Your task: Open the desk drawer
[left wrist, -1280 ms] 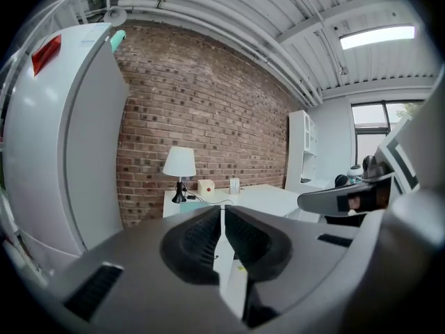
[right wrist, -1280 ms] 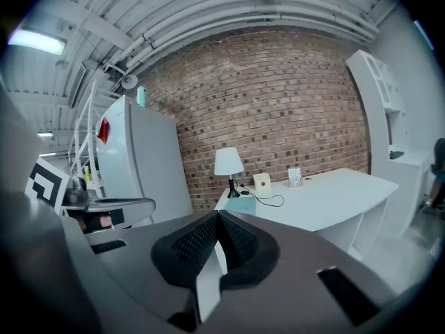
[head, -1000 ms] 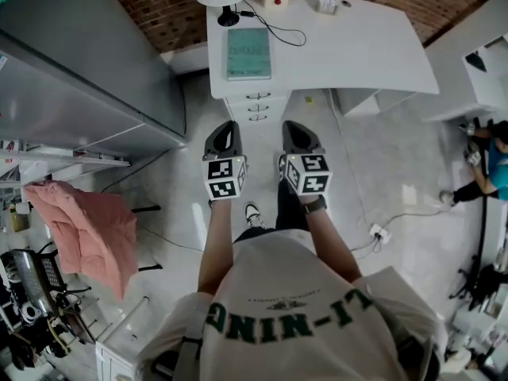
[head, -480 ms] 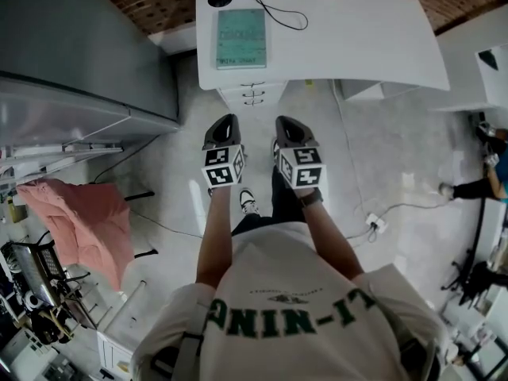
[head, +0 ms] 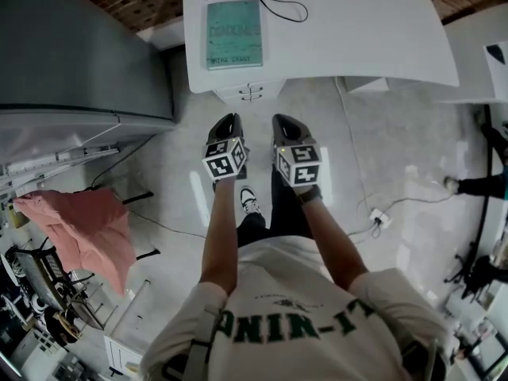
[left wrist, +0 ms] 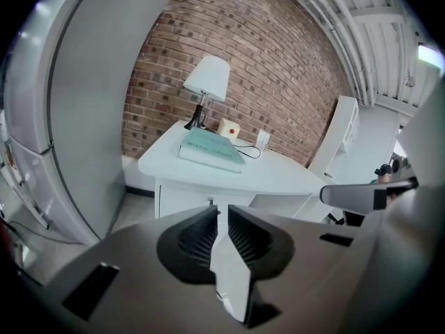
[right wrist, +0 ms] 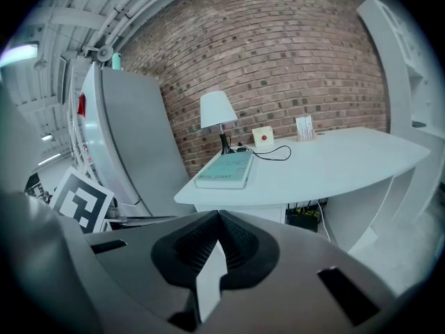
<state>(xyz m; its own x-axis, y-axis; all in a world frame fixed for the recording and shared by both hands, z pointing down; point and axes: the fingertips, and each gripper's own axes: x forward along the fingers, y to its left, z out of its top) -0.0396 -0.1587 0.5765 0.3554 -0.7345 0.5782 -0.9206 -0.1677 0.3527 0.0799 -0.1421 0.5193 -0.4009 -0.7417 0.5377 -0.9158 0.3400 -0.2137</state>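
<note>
Presently the left gripper [left wrist: 222, 209] shows a narrow gap; its jaws have just been opening, with nothing between them. The right gripper [right wrist: 217, 216] has its tips together, empty. Both hang side by side over the floor, well apart from the desk drawers [head: 252, 93], which sit closed beneath the white desk [head: 373, 38], under the teal book [head: 233, 32].

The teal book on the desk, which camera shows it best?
The head view. It looks down on the teal book, so the whole cover shows, flat on the desk. The left gripper view and the right gripper view both catch it from low down, foreshortened and mostly edge-on, lying in front of the lamp.
</note>
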